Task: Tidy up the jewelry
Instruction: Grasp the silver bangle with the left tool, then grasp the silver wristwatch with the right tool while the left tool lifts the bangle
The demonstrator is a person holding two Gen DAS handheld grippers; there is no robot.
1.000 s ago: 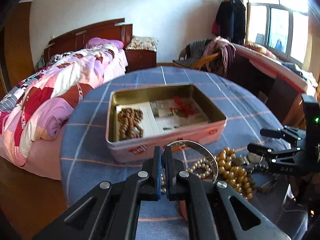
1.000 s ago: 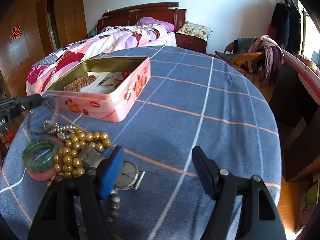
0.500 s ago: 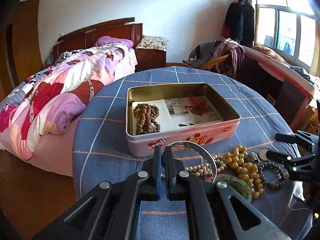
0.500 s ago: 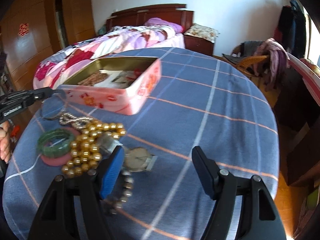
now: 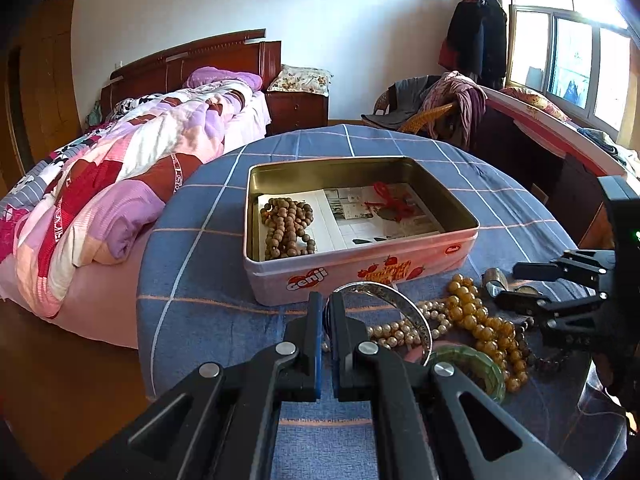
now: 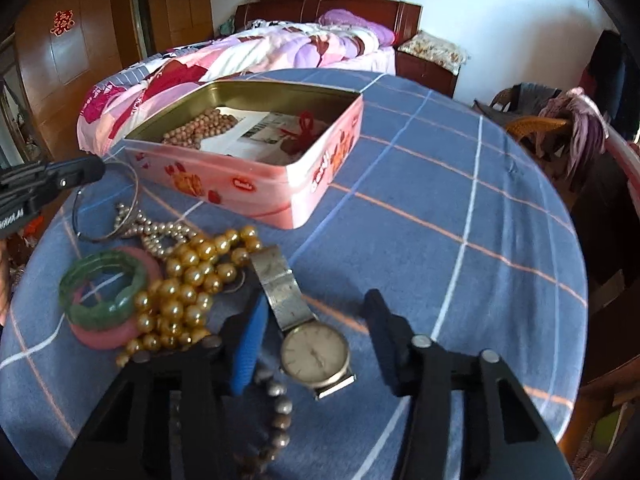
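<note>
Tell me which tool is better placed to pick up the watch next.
Right. The right tool stands open with the watch between its jaws, which have just been closing. The left tool is shut on the silver bangle.

A round table covered by a blue checked cloth (image 6: 460, 184) is set in front of a bed with a patchwork quilt (image 5: 120, 184). On the table, an open pink rectangular tin (image 5: 360, 268) is placed; inside it, a strand of brown wooden beads (image 5: 286, 228) is laid at the left and a red cord (image 5: 390, 202) at the right, both on printed paper. In front of the tin (nearer the cameras) a heap is gathered: a silver bangle (image 5: 400, 304), a white pearl string (image 5: 400, 330), a golden bead necklace (image 6: 192, 284), a green jade bangle (image 6: 102, 290) resting on a pink ring (image 6: 106, 334), and, to their right, a silver wristwatch (image 6: 314, 354).
</note>
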